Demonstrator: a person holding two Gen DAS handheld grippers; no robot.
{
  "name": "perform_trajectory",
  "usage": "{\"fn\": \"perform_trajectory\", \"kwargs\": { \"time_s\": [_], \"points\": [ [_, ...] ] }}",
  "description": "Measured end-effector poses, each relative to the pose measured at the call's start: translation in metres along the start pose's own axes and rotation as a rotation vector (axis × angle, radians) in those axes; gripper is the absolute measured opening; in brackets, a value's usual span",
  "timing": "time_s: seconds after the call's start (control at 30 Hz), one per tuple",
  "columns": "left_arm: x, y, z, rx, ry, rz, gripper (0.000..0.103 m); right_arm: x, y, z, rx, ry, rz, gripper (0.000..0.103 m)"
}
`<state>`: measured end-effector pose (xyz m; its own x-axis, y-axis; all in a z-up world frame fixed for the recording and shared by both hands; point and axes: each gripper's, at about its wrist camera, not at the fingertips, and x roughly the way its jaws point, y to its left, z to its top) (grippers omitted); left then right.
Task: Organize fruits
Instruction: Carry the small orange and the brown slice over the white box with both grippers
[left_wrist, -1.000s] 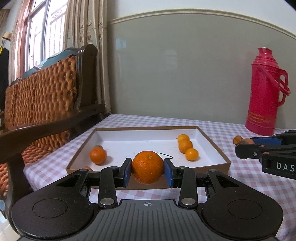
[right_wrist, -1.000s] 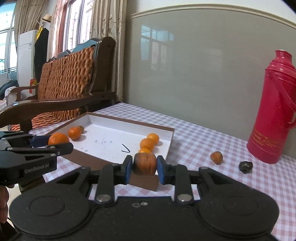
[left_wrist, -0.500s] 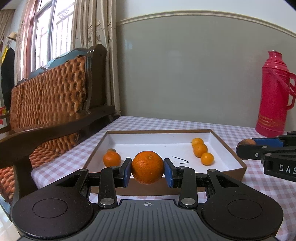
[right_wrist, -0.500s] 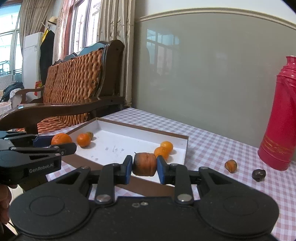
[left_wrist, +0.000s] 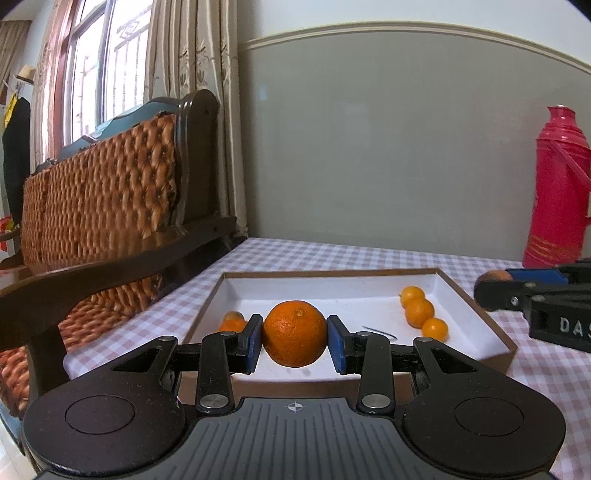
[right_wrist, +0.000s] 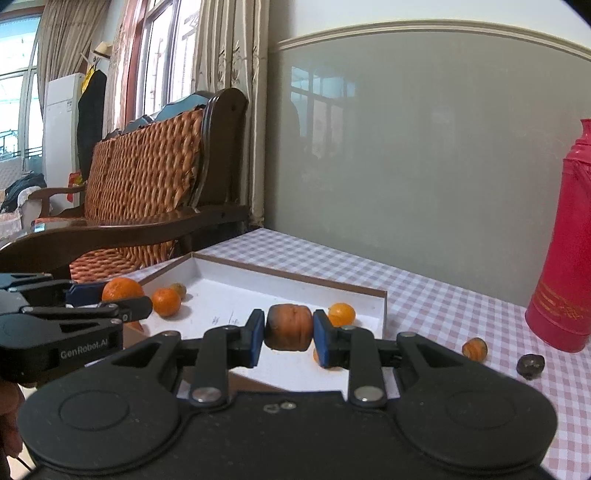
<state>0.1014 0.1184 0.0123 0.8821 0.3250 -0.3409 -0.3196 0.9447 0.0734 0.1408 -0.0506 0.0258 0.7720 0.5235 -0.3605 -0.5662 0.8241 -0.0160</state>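
My left gripper (left_wrist: 294, 339) is shut on a large round orange (left_wrist: 294, 334), held just above the near edge of the white box tray (left_wrist: 495, 332). My right gripper (right_wrist: 289, 334) is shut on a small shrivelled, darkened orange fruit (right_wrist: 289, 326), hanging over the tray's (right_wrist: 295, 278) near right part. Inside the tray lie three small oranges (left_wrist: 419, 312) in a row on the right and another small orange (left_wrist: 232, 323) on the left. From the right wrist view the left gripper (right_wrist: 110, 301) with its orange (right_wrist: 122, 290) shows at the far left.
A red thermos (right_wrist: 567, 258) stands at the back right of the checked tablecloth (right_wrist: 443, 306). A small shrivelled orange fruit (right_wrist: 474, 349) and a dark dried fruit (right_wrist: 530, 364) lie on the cloth near it. A wooden wicker-backed bench (left_wrist: 110, 206) flanks the table's left side.
Both grippers have moved forward toward the tray with their fruit still held. The tray now looks nearer and more centred in both views.
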Motion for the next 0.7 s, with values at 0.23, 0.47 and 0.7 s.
{"fn": "perform_trajectory", "kwargs": {
  "time_s": [0.23,0.47,0.7],
  "points": [
    [0.017,0.011,0.007,-0.013,-0.005,0.015,0.037,0.015,-0.001,0.005,0.005,0.002,-0.005,0.02],
    [0.029,0.019,0.007,-0.021,0.005,0.021,0.037,0.027,0.0,0.007,0.01,0.001,-0.005,0.02],
    [0.039,0.027,0.007,-0.034,0.015,0.026,0.037,0.038,-0.002,0.008,0.018,0.012,-0.01,0.02]
  ]
}}
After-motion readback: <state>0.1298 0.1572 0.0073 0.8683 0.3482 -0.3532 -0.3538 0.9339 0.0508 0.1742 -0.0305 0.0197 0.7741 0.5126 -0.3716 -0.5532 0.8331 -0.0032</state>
